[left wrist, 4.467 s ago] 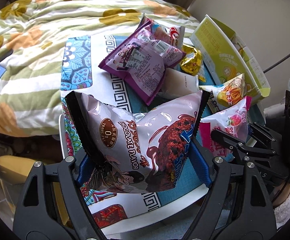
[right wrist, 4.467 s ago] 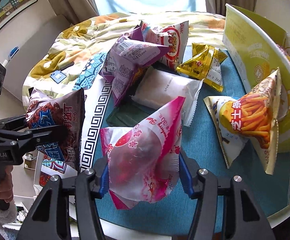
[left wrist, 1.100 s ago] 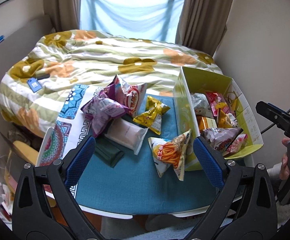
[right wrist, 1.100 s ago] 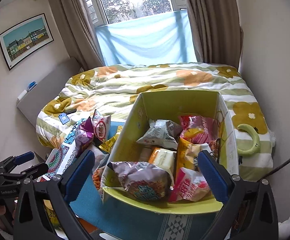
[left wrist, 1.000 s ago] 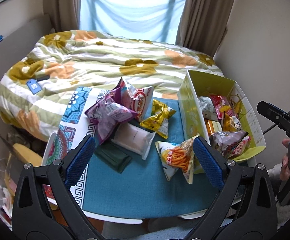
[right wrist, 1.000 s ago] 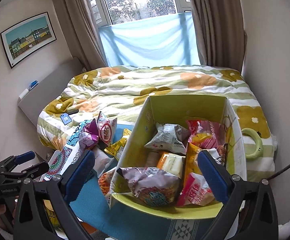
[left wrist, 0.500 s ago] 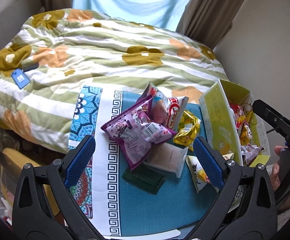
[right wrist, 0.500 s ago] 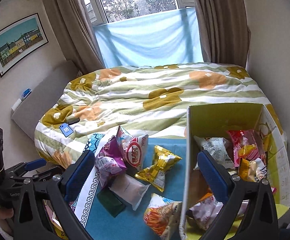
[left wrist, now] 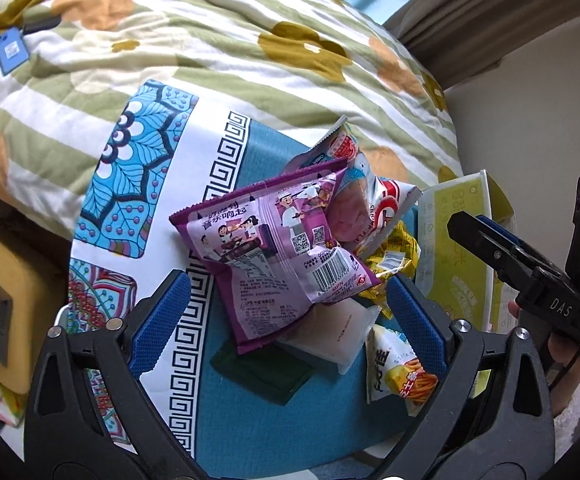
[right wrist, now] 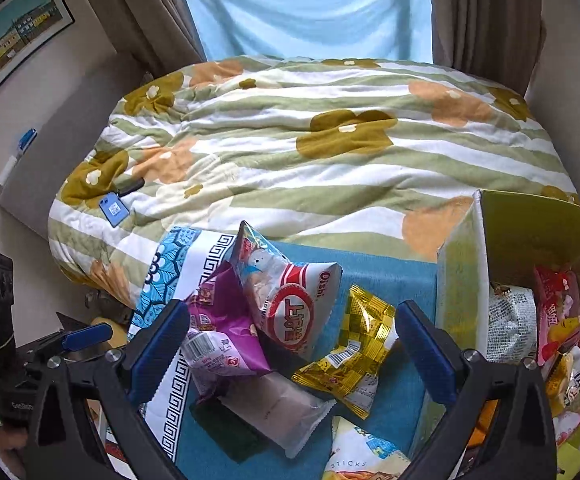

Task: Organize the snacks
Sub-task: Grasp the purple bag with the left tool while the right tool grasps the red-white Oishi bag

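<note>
Inside yellow box: grey packet, pink packet.

the purple packet carries cartoon figures and a barcode. right of it, a white bag with a red oval logo; nearer, a gold checked packet. the cloth is teal with a white greek-key border. the far quilt has green-white stripes and ochre, orange flowers. the right-hand box looks yellow-green.

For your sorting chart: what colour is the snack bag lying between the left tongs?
Purple snack bag, clearest in the left wrist view.
</note>
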